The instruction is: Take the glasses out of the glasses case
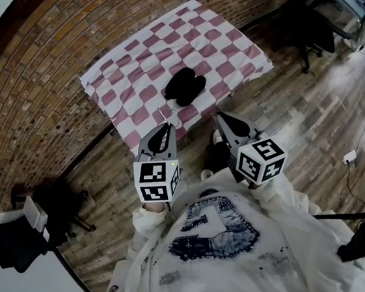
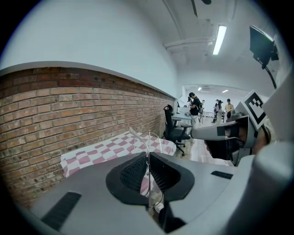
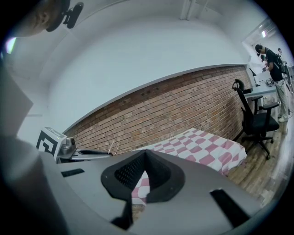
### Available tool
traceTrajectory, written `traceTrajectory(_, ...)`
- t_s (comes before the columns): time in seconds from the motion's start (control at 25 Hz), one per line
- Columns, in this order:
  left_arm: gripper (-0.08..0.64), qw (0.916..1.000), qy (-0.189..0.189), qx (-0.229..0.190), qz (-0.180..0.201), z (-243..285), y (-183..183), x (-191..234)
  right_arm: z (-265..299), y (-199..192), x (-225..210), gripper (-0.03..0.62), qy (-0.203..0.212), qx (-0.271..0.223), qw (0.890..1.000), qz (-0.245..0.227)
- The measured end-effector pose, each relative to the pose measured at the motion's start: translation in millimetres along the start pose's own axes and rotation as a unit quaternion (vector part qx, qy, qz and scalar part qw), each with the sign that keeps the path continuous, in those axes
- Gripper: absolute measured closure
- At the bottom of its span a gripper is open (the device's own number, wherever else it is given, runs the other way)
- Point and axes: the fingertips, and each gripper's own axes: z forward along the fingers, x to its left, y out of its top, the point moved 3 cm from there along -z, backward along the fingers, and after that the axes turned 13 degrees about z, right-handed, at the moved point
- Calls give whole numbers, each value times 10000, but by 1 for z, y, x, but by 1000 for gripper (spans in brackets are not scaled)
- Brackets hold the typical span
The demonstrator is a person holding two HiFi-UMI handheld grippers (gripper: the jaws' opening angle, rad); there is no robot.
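Note:
The black glasses case [image 1: 185,87] lies open on the red-and-white checked tablecloth [image 1: 223,46]. My left gripper [image 1: 165,126] hovers just off the table's near edge, shut on thin wire-framed glasses [image 1: 169,115]. In the left gripper view the glasses [image 2: 148,137] stand upright, pinched between the closed jaws of the left gripper [image 2: 148,158]. My right gripper [image 1: 222,116] is beside it on the right, shut with nothing in it. In its own view the right gripper [image 3: 145,152] has its jaws meeting at the tips over the cloth. The left gripper [image 3: 92,152] and glasses [image 3: 111,148] show at its left.
A brick wall [image 1: 43,73] runs behind the table. Black office chairs stand at the right [image 1: 309,26] and at the lower left [image 1: 23,239]. A plug and cable [image 1: 349,156] lie on the wooden floor. People [image 2: 195,103] stand at desks far off.

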Motion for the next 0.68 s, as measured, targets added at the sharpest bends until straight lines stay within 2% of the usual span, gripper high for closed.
traceTrajectory(0.68, 525, 10000, -59, -8, -19, 9, 4, -1, 3, 4, -8, 579, -50, 25, 10000, -2)
